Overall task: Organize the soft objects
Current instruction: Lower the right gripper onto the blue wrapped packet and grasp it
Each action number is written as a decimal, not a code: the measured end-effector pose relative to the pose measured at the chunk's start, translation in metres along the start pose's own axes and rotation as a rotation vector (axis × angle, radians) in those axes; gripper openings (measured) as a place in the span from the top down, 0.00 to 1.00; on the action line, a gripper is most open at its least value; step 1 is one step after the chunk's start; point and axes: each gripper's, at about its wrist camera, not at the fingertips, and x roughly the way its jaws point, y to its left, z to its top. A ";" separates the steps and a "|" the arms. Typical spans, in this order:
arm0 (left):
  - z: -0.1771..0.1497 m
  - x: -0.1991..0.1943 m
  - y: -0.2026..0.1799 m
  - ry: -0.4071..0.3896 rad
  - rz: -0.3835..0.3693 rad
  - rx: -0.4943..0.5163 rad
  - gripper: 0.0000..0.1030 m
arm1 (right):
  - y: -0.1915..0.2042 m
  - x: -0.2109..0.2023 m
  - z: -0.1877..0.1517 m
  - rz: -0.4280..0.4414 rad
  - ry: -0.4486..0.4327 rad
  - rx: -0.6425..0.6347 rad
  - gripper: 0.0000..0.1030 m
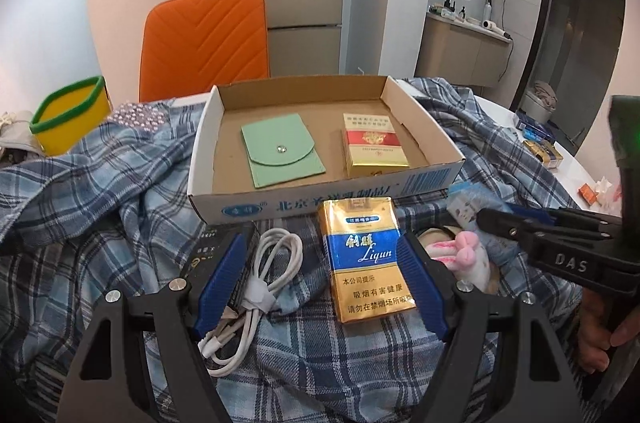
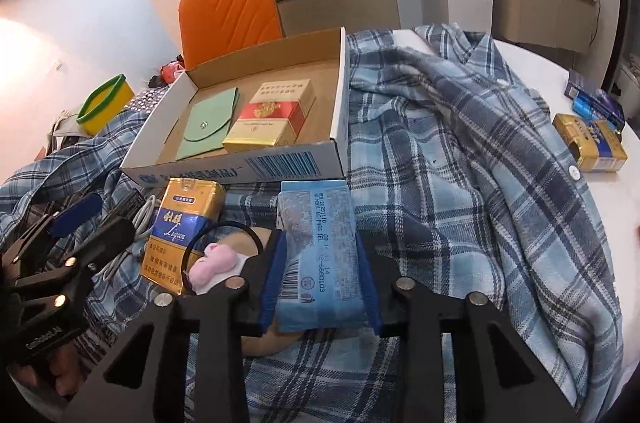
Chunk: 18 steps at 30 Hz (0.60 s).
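1. Right, the right claw (image 2: 318, 283) has its blue pads pressed against both long sides of a light blue tissue pack (image 2: 316, 247), clamped on it, low over the plaid shirt (image 2: 460, 151) spread across the white desk (image 2: 532, 63).
2. The tissue pack sits just in front of the cardboard tray (image 2: 240, 167), near its front right corner, printed date and barcode facing up.
3. Over on the left, the left claw (image 1: 320, 283) stands apart, its two blue fingers (image 1: 218, 283) straddling a gold and blue cigarette pack (image 1: 362, 263) and a coiled white cable (image 1: 260, 287); the pack lies close to the right finger, and whether they touch I cannot tell.
4. The gold and blue pack lies flat on the shirt, its top edge just before the tray's front wall.
5. Inside the tray: a mint green snap pouch (image 1: 280, 155) on the left, a red and gold cigarette pack (image 1: 372, 147) on the right, a gap between them.
6. A pink and white plush toy (image 1: 468, 255) lies on the shirt between the two claws, with a black hair tie (image 2: 224, 247) looped around it.
7. A yellow bin with a green rim (image 1: 70, 115) stands far left, an orange chair (image 1: 208, 39) behind the tray.
8. More cigarette packs (image 2: 596, 143) lie on the bare desk at far right.
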 end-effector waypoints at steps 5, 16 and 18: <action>0.000 0.004 -0.001 0.027 -0.010 -0.003 0.35 | 0.000 -0.011 0.000 -0.009 -0.057 -0.002 0.68; 0.004 0.036 -0.013 0.257 -0.101 -0.021 0.49 | 0.008 -0.026 -0.002 -0.038 -0.124 -0.043 0.68; 0.005 0.037 -0.017 0.261 -0.097 -0.013 0.49 | 0.008 -0.027 -0.002 -0.038 -0.126 -0.042 0.68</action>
